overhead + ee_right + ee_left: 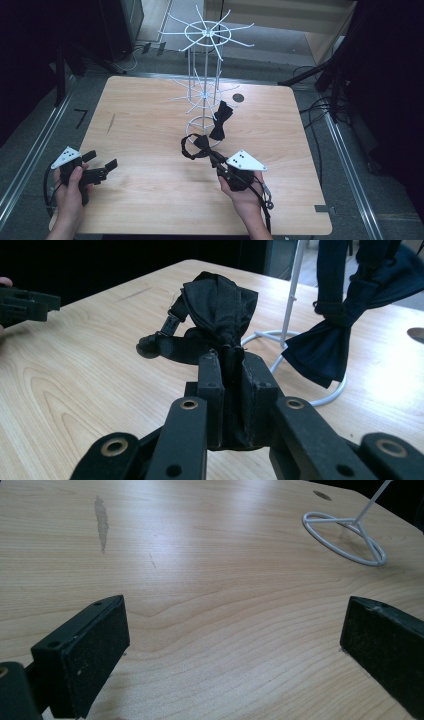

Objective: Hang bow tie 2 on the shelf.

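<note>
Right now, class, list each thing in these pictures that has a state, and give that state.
Left tool: open, empty, above the table.
Right tool: shut on the black bow tie.
Second bow tie: hanging on the rack.
White wire rack: upright; other hooks bare.

Table layout: rack at back centre, two bow ties near its base, one gripper on each side.

Rack (206,75) stands on the table (150,125), towards the far edge, about centre. Hung tie (220,120) hangs from the rack, just right of its post, above the base ring (345,537). Held tie (197,145) sits just in front of the base ring, pinched in the right gripper (219,161), which comes in from the near right. Left gripper (102,167) is at the near left, well apart from rack and ties, bare table between its jaws. A round hole (238,97) lies right of the rack.
</note>
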{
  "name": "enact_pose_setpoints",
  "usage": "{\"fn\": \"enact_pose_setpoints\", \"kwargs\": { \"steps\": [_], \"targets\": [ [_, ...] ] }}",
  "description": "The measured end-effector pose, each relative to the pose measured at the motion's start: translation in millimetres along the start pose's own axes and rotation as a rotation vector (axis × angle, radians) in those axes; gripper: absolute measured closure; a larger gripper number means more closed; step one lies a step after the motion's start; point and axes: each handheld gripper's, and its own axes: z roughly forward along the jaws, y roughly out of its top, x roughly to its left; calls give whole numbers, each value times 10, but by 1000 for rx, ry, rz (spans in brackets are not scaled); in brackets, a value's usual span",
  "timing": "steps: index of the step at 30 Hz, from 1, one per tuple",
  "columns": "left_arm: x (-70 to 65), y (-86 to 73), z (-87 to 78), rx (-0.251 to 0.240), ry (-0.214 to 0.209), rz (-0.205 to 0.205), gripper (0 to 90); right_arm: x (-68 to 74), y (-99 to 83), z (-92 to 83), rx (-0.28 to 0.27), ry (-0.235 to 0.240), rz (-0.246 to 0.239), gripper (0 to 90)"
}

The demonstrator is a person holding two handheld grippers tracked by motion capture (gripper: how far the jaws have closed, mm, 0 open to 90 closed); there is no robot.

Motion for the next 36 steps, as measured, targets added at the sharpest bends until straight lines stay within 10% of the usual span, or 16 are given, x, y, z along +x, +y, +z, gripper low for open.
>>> {"fn": "enact_pose_setpoints", "kwargs": {
  "steps": [36],
  "targets": [
    [-1, 0, 1, 0, 3, 2, 0, -65, 179, -281, -142, -51, -21, 817]
  ]
}}
